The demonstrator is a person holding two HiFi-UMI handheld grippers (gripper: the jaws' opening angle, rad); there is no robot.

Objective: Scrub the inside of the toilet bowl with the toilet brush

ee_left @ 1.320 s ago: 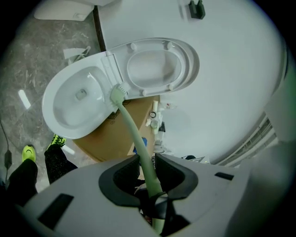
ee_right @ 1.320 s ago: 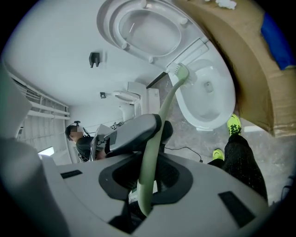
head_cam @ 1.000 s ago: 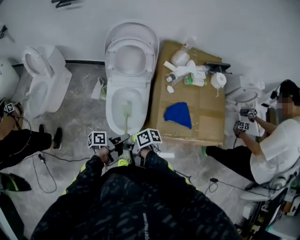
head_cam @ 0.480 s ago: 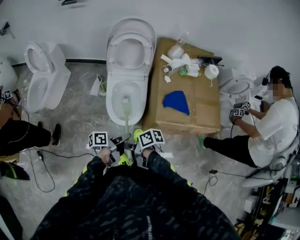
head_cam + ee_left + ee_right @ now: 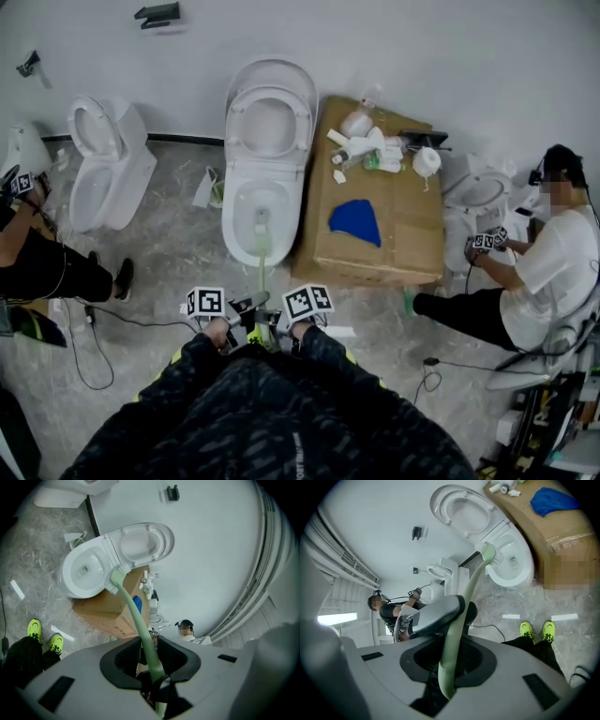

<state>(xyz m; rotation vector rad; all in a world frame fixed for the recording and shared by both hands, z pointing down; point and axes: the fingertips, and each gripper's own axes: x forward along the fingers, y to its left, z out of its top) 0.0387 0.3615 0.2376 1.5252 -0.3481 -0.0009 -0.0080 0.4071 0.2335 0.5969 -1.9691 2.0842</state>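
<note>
Both claws are closed on the pale green handle of the toilet brush (image 5: 262, 272), one just beside the other at its near end. In the left gripper view the left claw (image 5: 151, 660) has its jaws pressed against the handle (image 5: 135, 613) from both sides. In the right gripper view the right claw (image 5: 449, 667) pinches the same handle (image 5: 465, 599) a little nearer its butt. From the head view the left claw (image 5: 240, 309) and the right claw (image 5: 276, 315) sit close together over the person's yellow-green shoes (image 5: 247, 330), each carrying a cube with black-and-white square markers.

The handle runs straight forward from the claws over the front rim of the toilet bowl (image 5: 232, 220). The brush head (image 5: 262, 223) is down inside the bowl, near the middle of the basin; whether the bristles touch the porcelain is hard to tell from here. The toilet lid (image 5: 270, 80) and seat stand raised against the wall.

Just right of the toilet stands a cardboard box (image 5: 417, 234). A blue cloth (image 5: 356, 223) lies on its top, with bottles (image 5: 370, 145) and a paper roll (image 5: 427, 161) clustered at the far end. Print on the box's side is too small to read.

A second toilet (image 5: 103, 173) stands to the left on the grey floor (image 5: 169, 248). One person (image 5: 553, 286) sits at the right and another (image 5: 42, 267) at the left edge
</note>
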